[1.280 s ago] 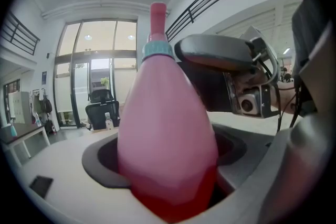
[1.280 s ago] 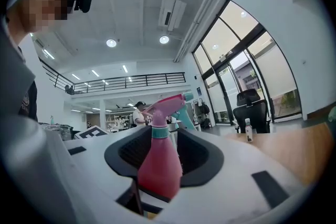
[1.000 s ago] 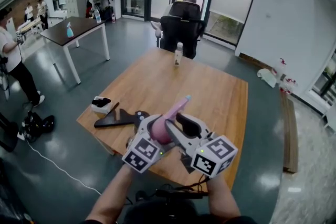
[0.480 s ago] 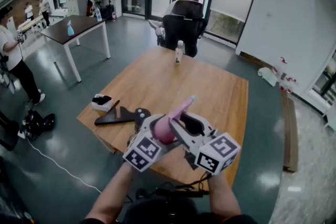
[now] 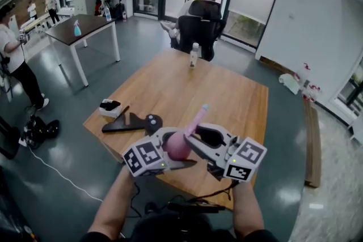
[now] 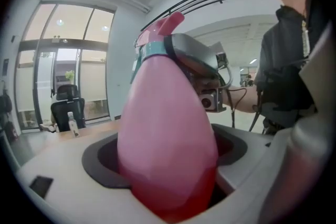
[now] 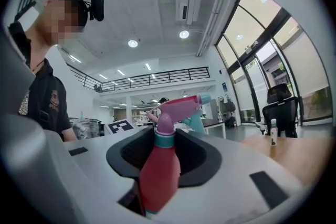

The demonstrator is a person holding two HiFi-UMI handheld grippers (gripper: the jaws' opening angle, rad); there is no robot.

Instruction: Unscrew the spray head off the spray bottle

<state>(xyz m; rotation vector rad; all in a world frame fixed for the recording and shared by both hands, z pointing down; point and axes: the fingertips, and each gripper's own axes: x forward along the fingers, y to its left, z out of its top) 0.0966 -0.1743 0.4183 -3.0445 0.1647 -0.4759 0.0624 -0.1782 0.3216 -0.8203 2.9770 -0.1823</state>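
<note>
Fingers (image 6: 58, 181) of left gripper (image 6: 167, 165) on spray bottle (image 6: 163, 107)

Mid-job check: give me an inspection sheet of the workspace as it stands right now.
Surface: wooden table, no spills seen.
Job's things: pink plastic spray bottle held above the table's near edge; pink spray head with teal collar still on.
Clutter: small white bottle at the far edge; black wedge-shaped stand and white tray at left.
Grippers: left gripper shut on the bottle's body; right gripper's jaws have just been closing, now shut at the neck.
Cables: white cable on the floor, left.
Surroundings: occupied black office chair; dark side table with blue spray bottle; person standing left.
</note>
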